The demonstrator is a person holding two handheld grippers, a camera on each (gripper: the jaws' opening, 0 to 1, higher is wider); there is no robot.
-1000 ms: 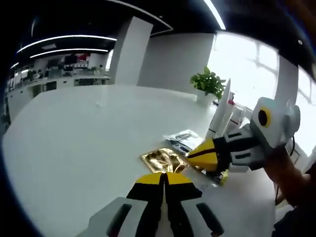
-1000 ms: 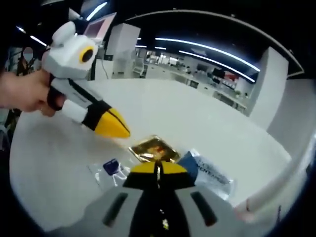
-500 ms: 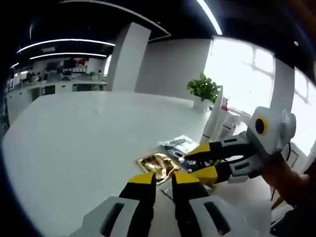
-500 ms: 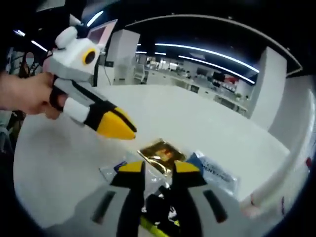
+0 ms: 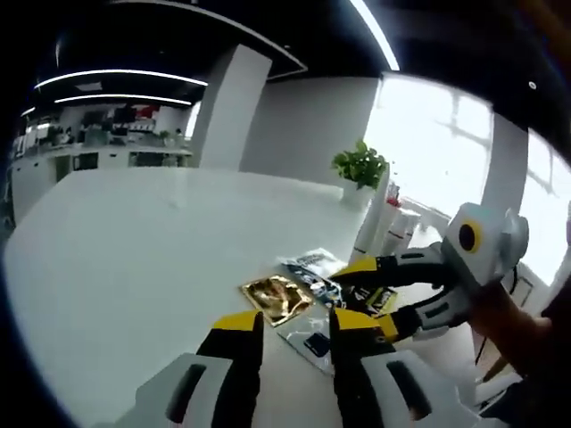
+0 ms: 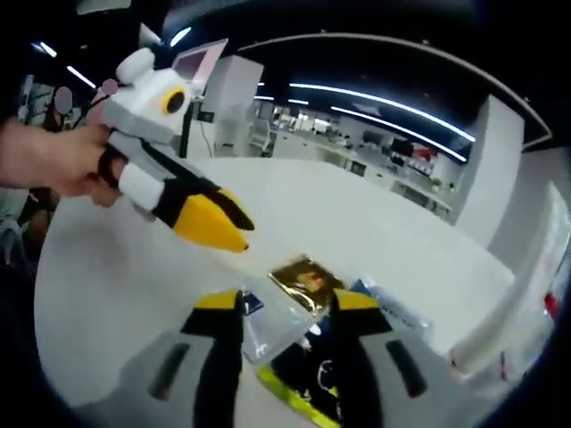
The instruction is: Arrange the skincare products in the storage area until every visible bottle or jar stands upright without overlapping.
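Hovering over sachets (image 5: pixel 278 298), both tools (left (image 5: pixel 290 323), right (image 6: pixel 284 305)) gape apart.

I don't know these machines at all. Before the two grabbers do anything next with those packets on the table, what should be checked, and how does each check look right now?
1. Left gripper open: ok, jaws stand apart.
2. Right gripper open: ok, jaws spread over the packets.
3. Gold sachet free: ok, flat on the white table, unheld.
4. Clear sachet between right jaws: ok, not yet gripped.
5. Packets not overlapping: not ok, they lie heaped together.
6. Bottles or jars upright: cannot tell; white containers by the potted plant are too blurred.
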